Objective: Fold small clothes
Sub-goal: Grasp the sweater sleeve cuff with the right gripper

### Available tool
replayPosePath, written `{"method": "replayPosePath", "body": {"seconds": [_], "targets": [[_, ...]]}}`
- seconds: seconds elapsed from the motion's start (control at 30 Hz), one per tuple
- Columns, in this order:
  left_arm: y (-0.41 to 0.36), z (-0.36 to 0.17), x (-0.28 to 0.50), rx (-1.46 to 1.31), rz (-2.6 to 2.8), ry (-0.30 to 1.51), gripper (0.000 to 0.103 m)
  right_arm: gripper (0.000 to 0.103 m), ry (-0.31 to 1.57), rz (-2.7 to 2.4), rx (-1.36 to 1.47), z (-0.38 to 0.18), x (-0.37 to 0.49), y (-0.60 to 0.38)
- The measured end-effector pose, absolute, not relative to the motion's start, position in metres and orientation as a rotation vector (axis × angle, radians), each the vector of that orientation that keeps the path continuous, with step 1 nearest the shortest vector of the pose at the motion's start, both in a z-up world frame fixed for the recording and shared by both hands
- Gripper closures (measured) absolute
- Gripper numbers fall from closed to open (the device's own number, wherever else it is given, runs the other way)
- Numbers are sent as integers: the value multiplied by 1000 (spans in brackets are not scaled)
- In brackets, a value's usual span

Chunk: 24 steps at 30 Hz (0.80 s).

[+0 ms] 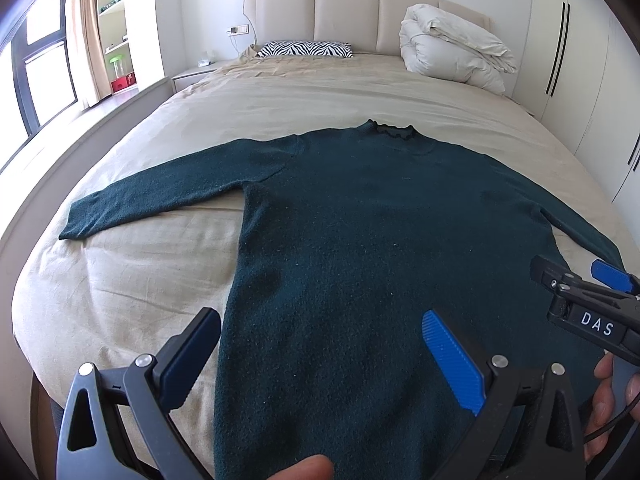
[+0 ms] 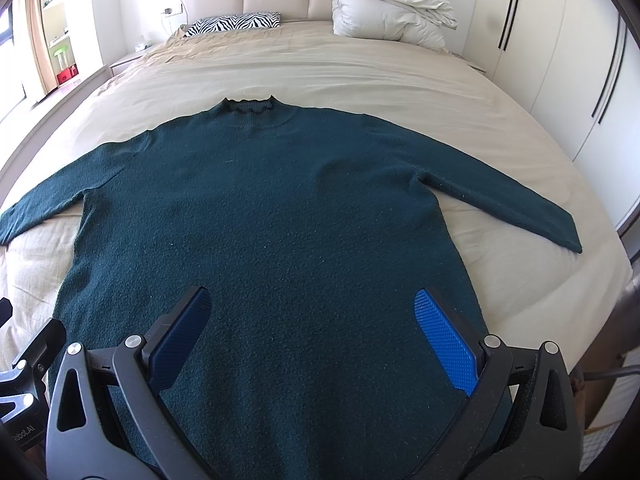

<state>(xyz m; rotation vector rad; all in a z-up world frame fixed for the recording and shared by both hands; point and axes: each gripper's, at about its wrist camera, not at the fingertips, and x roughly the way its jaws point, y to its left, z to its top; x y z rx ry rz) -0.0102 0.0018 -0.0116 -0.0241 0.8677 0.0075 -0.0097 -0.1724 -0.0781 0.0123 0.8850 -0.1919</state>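
Left wrist view: dark green sweater flat on bed — sleeves spread. Left gripper and right gripper above hem, fingers apart, empty.

Both fisheye views look from the foot of the bed toward the headboard, each set low and close over the hem end of the dark green sweater, looking forward between the spread fingers of its own hand-held gripper. The left wrist view sits further left and catches the right hand-held gripper at its right edge. Shared ground: the sweater, zebra pillow, folded white duvet and wardrobe doors.
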Motion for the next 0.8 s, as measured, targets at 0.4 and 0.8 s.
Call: {"method": "replayPosePath", "body": {"seconds": [0.4,0.8], "targets": [[-18,-28,27,-26,-109,926,0,0,709,-264,589,-73,-23,-382],[-73,-46,79,8,-211,994,0,16,488,-361,1353,-183,-58,-625]]}}
